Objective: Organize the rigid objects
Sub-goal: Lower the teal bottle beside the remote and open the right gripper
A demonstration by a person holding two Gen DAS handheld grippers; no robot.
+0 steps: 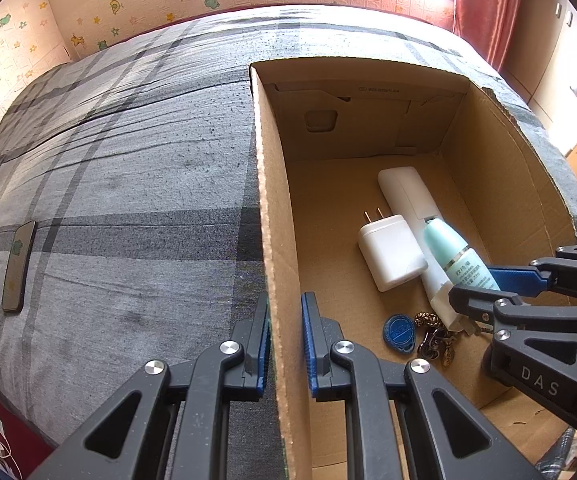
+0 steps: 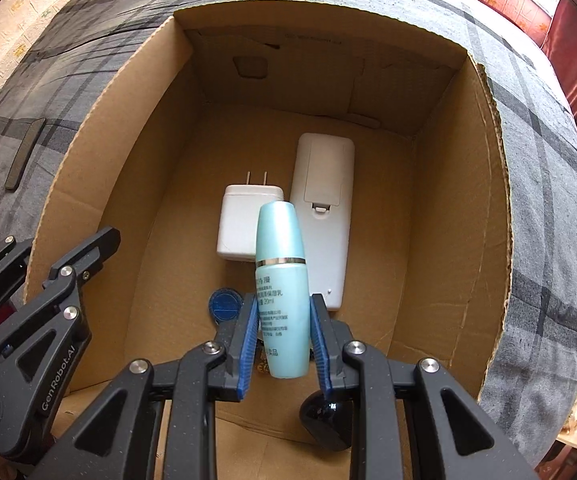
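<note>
An open cardboard box stands on a grey plaid bed. Inside lie a white charger plug, a white remote, a blue key fob and a bunch of keys. My right gripper is shut on a teal lotion bottle and holds it inside the box, above the remote and charger. My left gripper is shut on the box's left wall, one finger on each side.
A phone lies flat on the bed to the left of the box. A black rounded object sits in the box's near part under my right gripper. Patterned wall and a red curtain stand behind the bed.
</note>
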